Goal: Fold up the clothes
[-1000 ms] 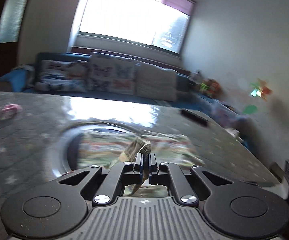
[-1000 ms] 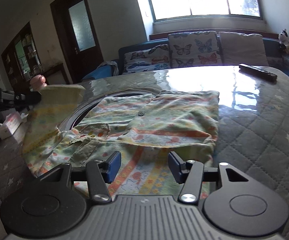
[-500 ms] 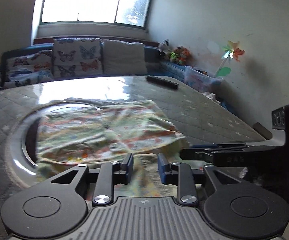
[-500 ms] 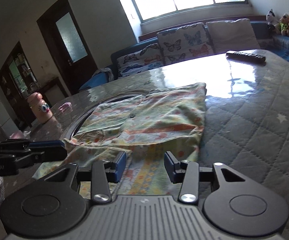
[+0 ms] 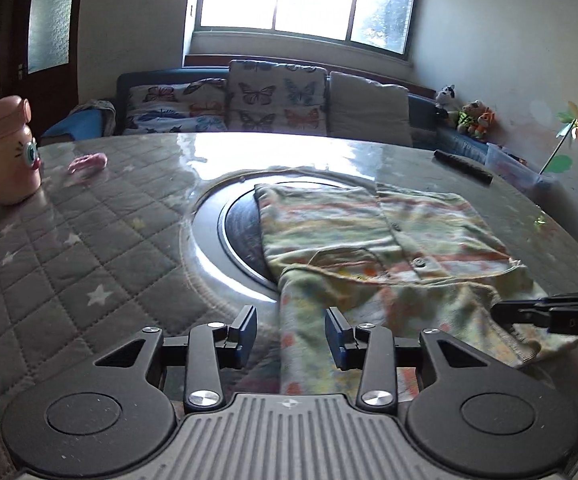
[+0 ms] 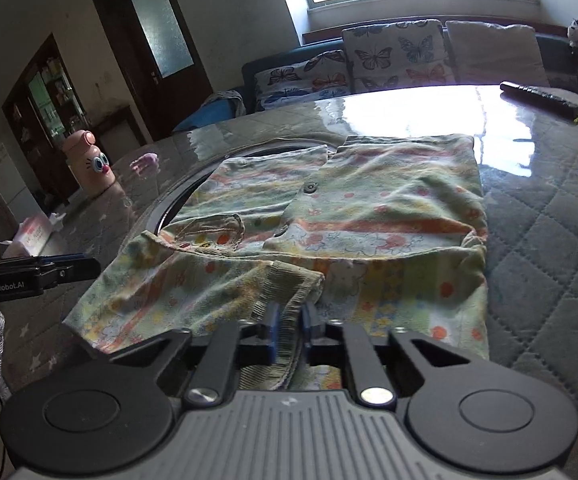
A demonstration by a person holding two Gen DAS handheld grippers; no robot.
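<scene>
A small patterned green and orange button shirt (image 5: 385,240) lies partly folded on the quilted grey table (image 5: 89,248), over a round dark inset. It also shows in the right wrist view (image 6: 369,208). My left gripper (image 5: 291,334) is open, its jaws on either side of the shirt's near left edge. My right gripper (image 6: 288,330) is shut on the ribbed cuff of a sleeve (image 6: 289,292) folded across the shirt's near part. The right gripper's tip shows at the right of the left wrist view (image 5: 549,314), and the left gripper's tip at the left of the right wrist view (image 6: 49,272).
A pink bottle with a cartoon face (image 5: 11,152) stands at the far left of the table, with a small pink object (image 5: 88,162) near it. A black remote (image 5: 463,166) lies far right. A tissue pack (image 6: 35,234) sits at the left edge. A sofa with cushions (image 5: 273,100) stands behind.
My left gripper let go of the sleeve, opened and swung round to the shirt's near left edge. My right gripper closed on the sleeve cuff.
</scene>
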